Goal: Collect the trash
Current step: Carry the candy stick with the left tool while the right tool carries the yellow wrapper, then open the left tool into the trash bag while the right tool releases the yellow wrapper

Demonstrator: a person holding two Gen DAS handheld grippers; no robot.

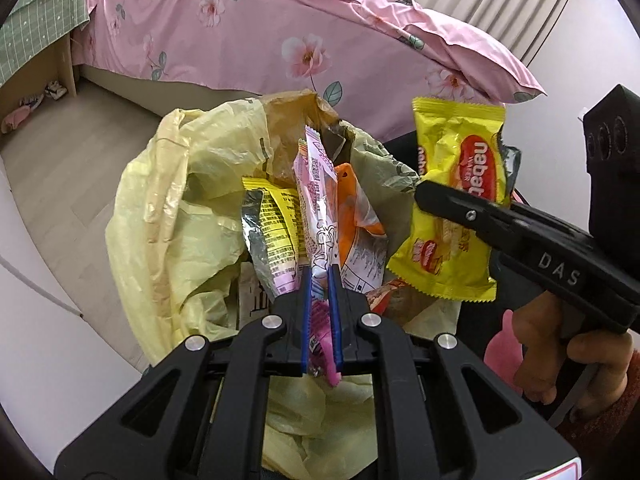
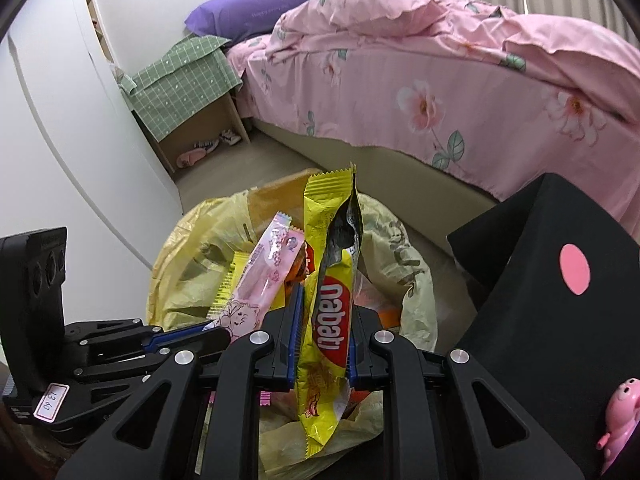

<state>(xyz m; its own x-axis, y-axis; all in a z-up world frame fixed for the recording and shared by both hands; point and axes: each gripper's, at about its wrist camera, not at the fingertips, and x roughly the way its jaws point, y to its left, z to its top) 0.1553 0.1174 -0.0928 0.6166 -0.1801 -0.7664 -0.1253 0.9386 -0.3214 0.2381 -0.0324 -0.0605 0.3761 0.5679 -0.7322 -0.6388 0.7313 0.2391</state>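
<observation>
A yellow plastic trash bag [image 1: 168, 208] [image 2: 192, 280] stands open on the floor below both grippers. Inside it lie a yellow-and-silver wrapper [image 1: 272, 224] and an orange wrapper [image 1: 356, 208]. My left gripper [image 1: 319, 276] [image 2: 216, 328] is shut on a long pink snack wrapper [image 1: 316, 184] [image 2: 260, 276], which sticks up over the bag's mouth. My right gripper [image 2: 326, 304] [image 1: 440, 196] is shut on a torn yellow Nabati wafer wrapper [image 2: 320, 216] [image 1: 460, 152], held upright above the bag's right side. A person's hand [image 1: 560, 344] grips the right tool's handle.
A bed with a pink floral cover [image 1: 240, 40] [image 2: 440, 80] runs behind the bag. A nightstand under a green checked cloth [image 2: 188, 76] stands beside it, next to a white wardrobe [image 2: 60, 120]. A black box with a pink dot [image 2: 552, 300] is close on the right.
</observation>
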